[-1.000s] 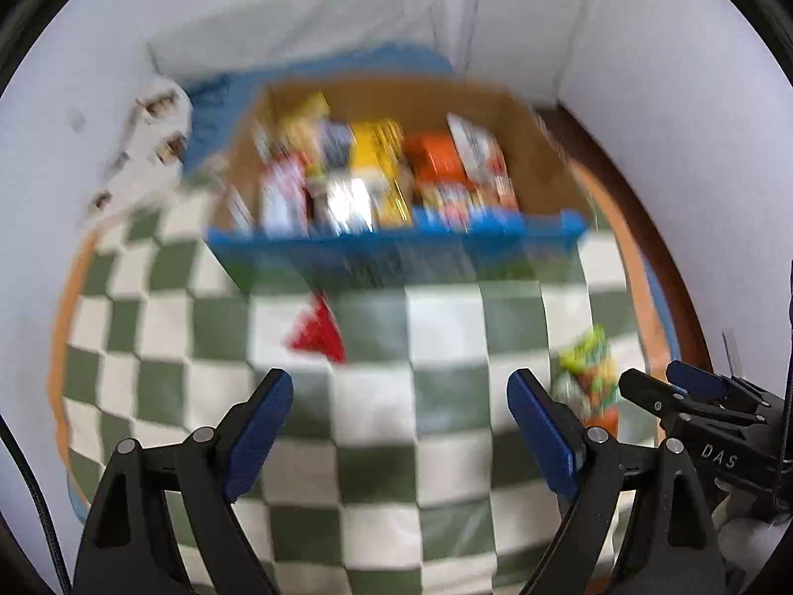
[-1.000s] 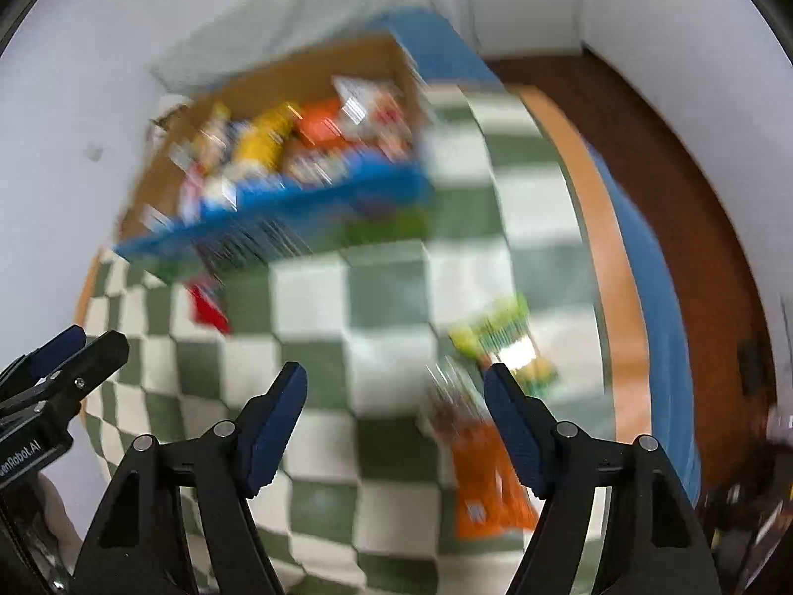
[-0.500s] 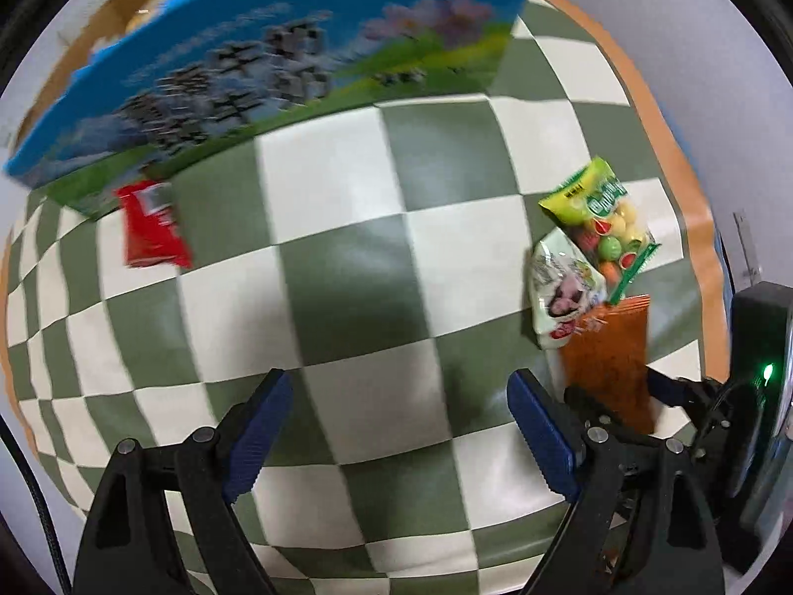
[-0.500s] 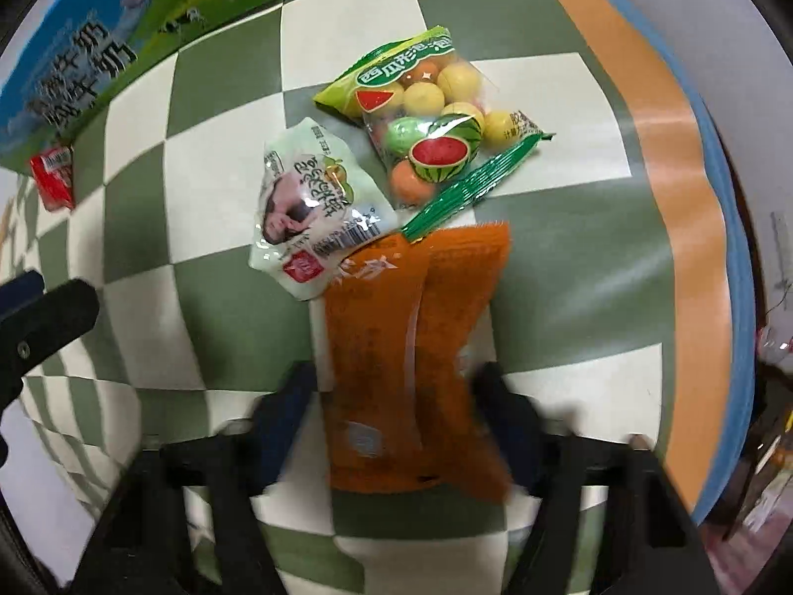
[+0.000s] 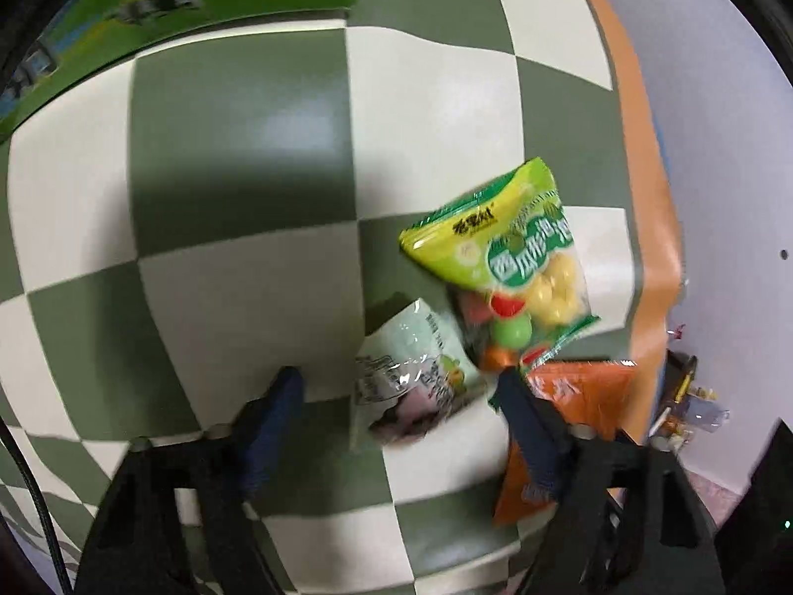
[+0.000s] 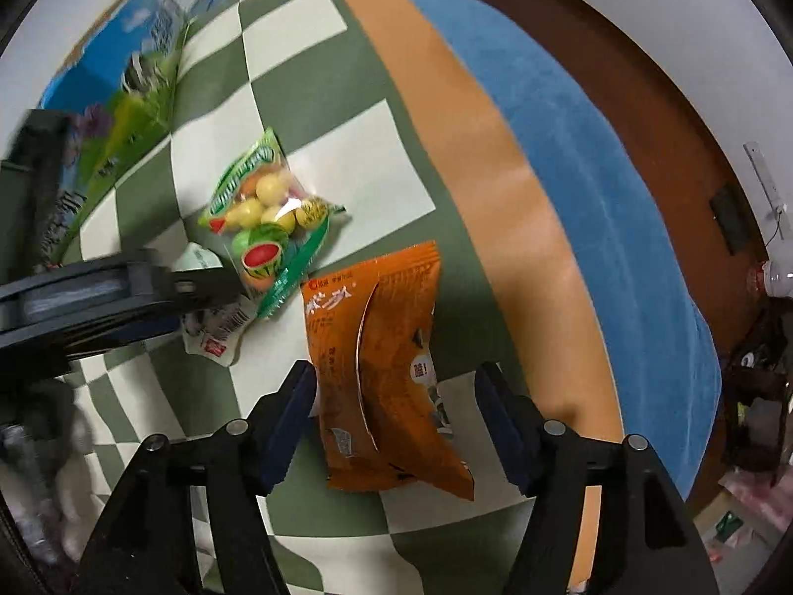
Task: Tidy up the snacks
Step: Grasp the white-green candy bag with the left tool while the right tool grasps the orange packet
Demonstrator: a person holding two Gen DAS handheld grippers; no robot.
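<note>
Green and cream checkered cloth (image 6: 347, 64) covers the whole working surface, with an orange border (image 6: 476, 148) along its edge and a blue blanket (image 6: 594, 148) beyond it. At the far side stands a printed carton (image 6: 124, 99) with a blue and green picture on its wall.

On the cloth lie three snack packs close together. Largest is the orange snack bag (image 6: 381, 372), which lies flat between the two fingers of the right gripper (image 6: 396, 416); the fingers stand wide apart on both sides of the bag, and I cannot tell if they touch it. Next is the green bag of fruit-shaped candies (image 5: 510, 267), whose lower edge overlaps the pale green packet (image 5: 411, 382) and touches the top of the orange bag.

Left gripper (image 5: 396, 426) is low over the cloth with its fingers spread apart, and the pale green packet lies between them, nearer to the right finger. This view is blurred, so contact is not clear.
</note>
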